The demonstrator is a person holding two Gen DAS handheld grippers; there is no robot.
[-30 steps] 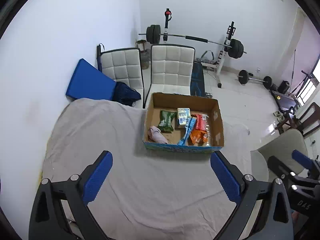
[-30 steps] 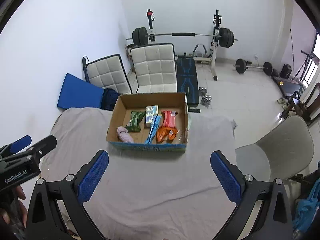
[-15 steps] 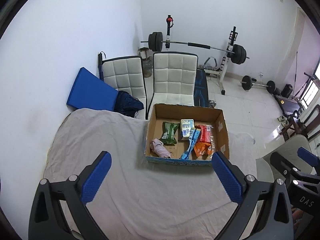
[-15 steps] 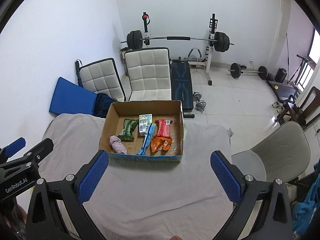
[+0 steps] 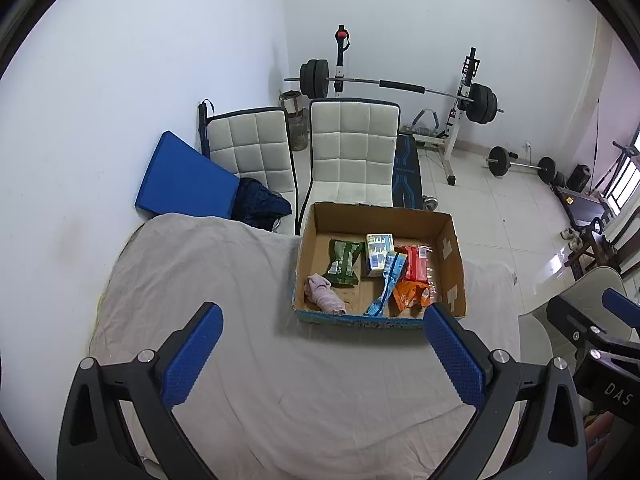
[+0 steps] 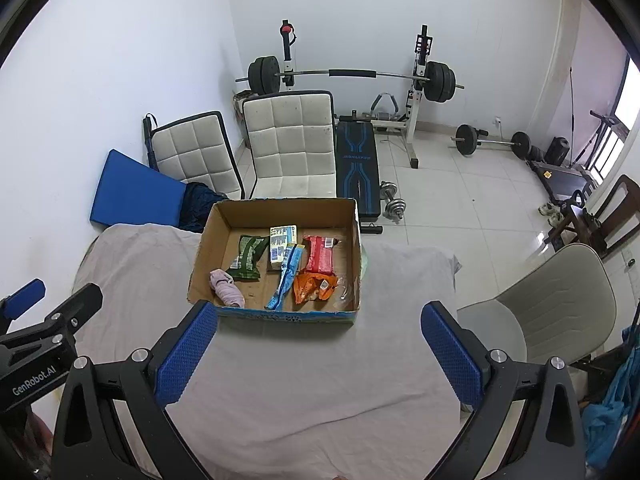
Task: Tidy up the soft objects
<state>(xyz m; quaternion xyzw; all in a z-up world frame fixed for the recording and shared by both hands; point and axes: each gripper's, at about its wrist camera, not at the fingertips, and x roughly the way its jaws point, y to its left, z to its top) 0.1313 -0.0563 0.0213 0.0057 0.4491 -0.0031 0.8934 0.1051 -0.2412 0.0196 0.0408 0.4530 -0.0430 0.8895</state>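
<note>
Six soft things lie inside the cardboard box point(image 5: 454, 264): a pink cloth roll point(image 5: 322, 294), a green pouch point(image 5: 342, 262), a white-and-blue carton point(image 5: 378, 254), a long blue packet point(image 5: 386, 284), a red pack point(image 5: 416, 264) and an orange wrapper point(image 5: 410, 295). Over the last second both views have drawn back and risen, so the box sits smaller and farther off. That suggests the packing is finished, or nearly so, since nothing remains loose on the grey sheet point(image 5: 240, 320) covering the bench.

The left claw point(image 5: 322, 356) is spread wide and carries nothing; the right claw point(image 6: 318, 354) is equally wide and empty. Each hangs above bare sheet, short of the box's near wall.

The box stands at the far edge of the bench, close to the white chairs point(image 6: 292, 148), so a push could tip it off the back. Open sheet lies to the left and in front; a beige chair point(image 6: 556, 304) crowds the right side.
</note>
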